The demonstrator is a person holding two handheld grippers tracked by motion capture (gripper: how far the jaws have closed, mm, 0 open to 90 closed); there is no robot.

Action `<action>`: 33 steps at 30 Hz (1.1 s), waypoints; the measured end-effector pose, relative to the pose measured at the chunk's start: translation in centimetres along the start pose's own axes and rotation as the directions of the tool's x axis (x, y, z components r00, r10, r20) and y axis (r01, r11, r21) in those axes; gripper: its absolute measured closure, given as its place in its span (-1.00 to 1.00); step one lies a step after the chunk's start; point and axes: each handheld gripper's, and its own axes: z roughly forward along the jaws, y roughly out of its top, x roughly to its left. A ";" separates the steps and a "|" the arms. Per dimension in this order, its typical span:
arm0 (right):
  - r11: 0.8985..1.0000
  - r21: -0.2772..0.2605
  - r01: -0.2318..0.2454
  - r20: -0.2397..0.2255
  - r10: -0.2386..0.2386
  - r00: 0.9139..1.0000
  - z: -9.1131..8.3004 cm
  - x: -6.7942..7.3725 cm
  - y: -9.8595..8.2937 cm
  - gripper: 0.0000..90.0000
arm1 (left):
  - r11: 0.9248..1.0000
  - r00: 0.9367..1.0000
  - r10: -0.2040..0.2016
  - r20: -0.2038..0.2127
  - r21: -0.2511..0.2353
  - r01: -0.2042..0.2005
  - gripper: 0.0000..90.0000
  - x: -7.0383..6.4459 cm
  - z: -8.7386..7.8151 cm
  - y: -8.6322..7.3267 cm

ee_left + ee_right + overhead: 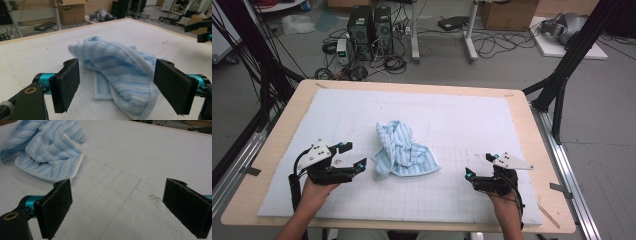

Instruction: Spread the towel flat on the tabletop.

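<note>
A crumpled blue-and-white striped towel [404, 150] lies in a heap near the middle of the white gridded mat [462, 120]. My left gripper [353, 155] stands open just left of the towel, its jaws pointing at it and holding nothing. In the left gripper view the towel [120, 67] lies straight ahead between the two black pads [65, 83]. My right gripper [479, 166] is open too, well to the right of the towel, over bare mat. In the right gripper view the towel [47, 147] sits at the upper left, beyond the left pad [56, 211].
The mat covers a wooden table [537, 150] whose edges show all round. Black frame posts [567, 65] stand at the right and left of the table. Computer towers [369, 25], cables and cardboard boxes [509, 12] sit on the floor behind.
</note>
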 end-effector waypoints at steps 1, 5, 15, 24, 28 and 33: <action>1.000 0.002 -0.001 -0.001 0.001 1.000 0.0 0.0 0.0 -0.82 | 1.000 1.000 0.000 0.000 0.000 0.000 -0.50 0.0 0.0 0.0; 1.000 0.003 0.000 -0.003 0.000 1.000 0.1 -0.1 -0.1 -0.82 | 0.999 0.996 0.018 0.082 0.048 -0.022 -0.47 -1.4 2.6 0.5; 1.000 0.014 -0.006 -0.017 0.007 1.000 0.2 0.0 -0.1 -0.82 | 0.981 0.996 0.065 0.063 0.177 -0.075 -0.47 -3.4 6.6 -0.4; 1.000 0.015 -0.004 -0.022 0.004 1.000 0.3 0.1 -0.1 -0.82 | 0.969 0.998 0.059 0.028 0.239 -0.064 0.32 -2.5 7.4 -1.1; 1.000 0.025 0.000 -0.030 0.001 1.000 0.5 0.3 -0.1 -0.82 | 0.979 0.999 0.024 0.029 0.202 -0.029 0.64 -1.7 6.7 -1.1; 0.999 0.032 -0.012 -0.058 0.014 0.998 1.3 0.9 0.4 -0.82 | 0.989 1.000 0.009 -0.003 0.148 -0.008 0.73 0.2 4.7 -0.7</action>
